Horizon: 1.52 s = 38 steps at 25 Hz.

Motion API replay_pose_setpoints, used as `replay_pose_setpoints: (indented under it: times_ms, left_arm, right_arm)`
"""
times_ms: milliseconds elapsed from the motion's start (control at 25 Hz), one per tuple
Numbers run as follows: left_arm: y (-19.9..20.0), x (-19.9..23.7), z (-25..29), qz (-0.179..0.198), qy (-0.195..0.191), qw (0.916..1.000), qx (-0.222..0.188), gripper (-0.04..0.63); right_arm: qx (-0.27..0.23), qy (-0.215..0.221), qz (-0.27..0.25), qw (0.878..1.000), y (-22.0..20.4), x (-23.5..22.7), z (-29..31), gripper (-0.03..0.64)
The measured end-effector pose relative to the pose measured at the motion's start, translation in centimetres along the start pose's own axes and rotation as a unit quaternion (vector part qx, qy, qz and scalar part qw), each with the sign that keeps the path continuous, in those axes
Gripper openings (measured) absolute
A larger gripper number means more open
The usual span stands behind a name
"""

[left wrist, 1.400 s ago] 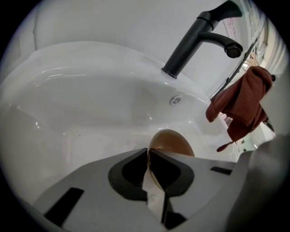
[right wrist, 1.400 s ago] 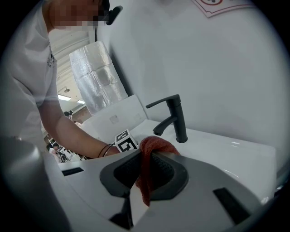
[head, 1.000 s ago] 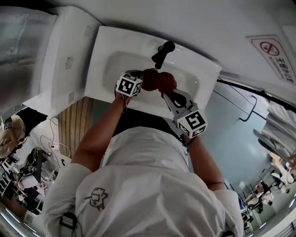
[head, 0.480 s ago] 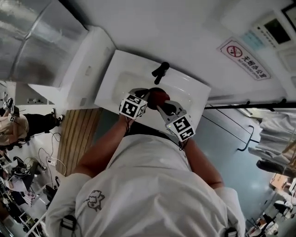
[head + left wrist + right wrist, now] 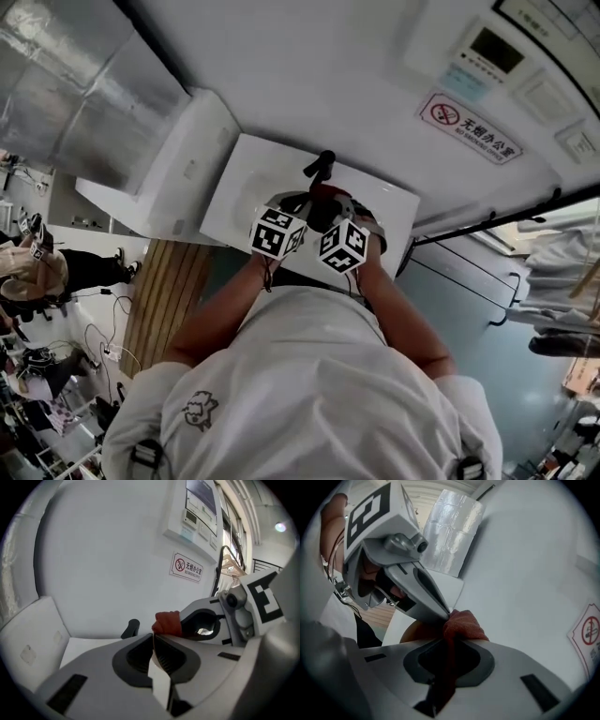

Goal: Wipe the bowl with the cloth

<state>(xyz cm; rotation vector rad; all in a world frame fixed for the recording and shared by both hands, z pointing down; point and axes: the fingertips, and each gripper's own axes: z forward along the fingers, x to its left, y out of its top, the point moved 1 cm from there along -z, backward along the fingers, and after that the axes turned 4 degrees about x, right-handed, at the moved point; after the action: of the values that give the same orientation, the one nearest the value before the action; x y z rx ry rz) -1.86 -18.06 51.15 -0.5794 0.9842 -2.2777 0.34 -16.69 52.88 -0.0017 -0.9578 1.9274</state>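
My left gripper point(image 5: 153, 637) is shut on the thin pale rim of the bowl point(image 5: 158, 677), which I see edge-on between its jaws. In the right gripper view the bowl point(image 5: 418, 631) is an orange-tan curve under the left gripper point(image 5: 423, 591). My right gripper point(image 5: 449, 641) is shut on the red cloth point(image 5: 461, 623), whose bunched end presses against the bowl at the left gripper's tips. In the head view both grippers, left point(image 5: 298, 204) and right point(image 5: 330, 208), meet above the sink, and the cloth point(image 5: 323, 199) is between them. Most of the bowl is hidden.
A white sink point(image 5: 234, 192) with a black faucet point(image 5: 322, 167) lies below the grippers. A white box point(image 5: 178, 169) adjoins its left side, under a foil duct point(image 5: 84, 94). The wall carries a no-smoking sign point(image 5: 469, 127) and a control panel point(image 5: 492, 47).
Both grippers have risen from the sink basin and drawn close together. The right gripper has rolled, so its cube now sits beside the left one. Bowl and cloth came up with them.
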Motion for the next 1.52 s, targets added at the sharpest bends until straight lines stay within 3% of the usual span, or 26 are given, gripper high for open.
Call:
replay_pose_setpoints:
  times_ms: [240,440,560,760,1000,1080,1320,1520]
  left_arm:
    - [2.3,0.2,-0.8,0.008,0.012,0.9997,-0.02,0.025]
    - [2.8,0.8,-0.7,0.01,0.017,0.9995,-0.026,0.026]
    - [2.9,1.4,-0.8,0.013,0.028,0.9993,-0.023,0.026]
    - [2.0,2.3,-0.9,-0.003,0.025,0.9996,-0.01,0.026]
    - [2.5,-0.2,-1.1,-0.008,-0.018,0.9997,-0.013,0.034]
    - [3.0,-1.2,-1.3,-0.003,-0.027,0.9994,-0.021,0.037]
    - [4.3,-0.3,-2.4,-0.006,-0.018,0.9984,-0.053,0.037]
    - [4.2,1.7,-3.1,-0.028,-0.01,0.9976,-0.063,0.032]
  right_arm:
    - [-0.001,0.056,0.005,0.998,1.2,0.7,-0.1,0.052]
    - [0.034,0.098,-0.054,0.993,0.4,3.0,0.0,0.052]
    - [0.067,0.08,-0.095,0.99,-0.7,3.2,-0.2,0.051]
    - [0.107,0.014,-0.107,0.988,-2.2,-0.5,-1.3,0.051]
    - [0.088,-0.046,-0.116,0.988,-0.5,-3.4,-1.4,0.052]
    - [0.083,-0.045,-0.128,0.987,0.0,-2.7,-1.0,0.052]
    - [0.045,0.013,-0.159,0.986,1.6,1.4,-0.6,0.052]
    - [0.041,0.051,-0.168,0.984,1.6,3.1,-1.4,0.051]
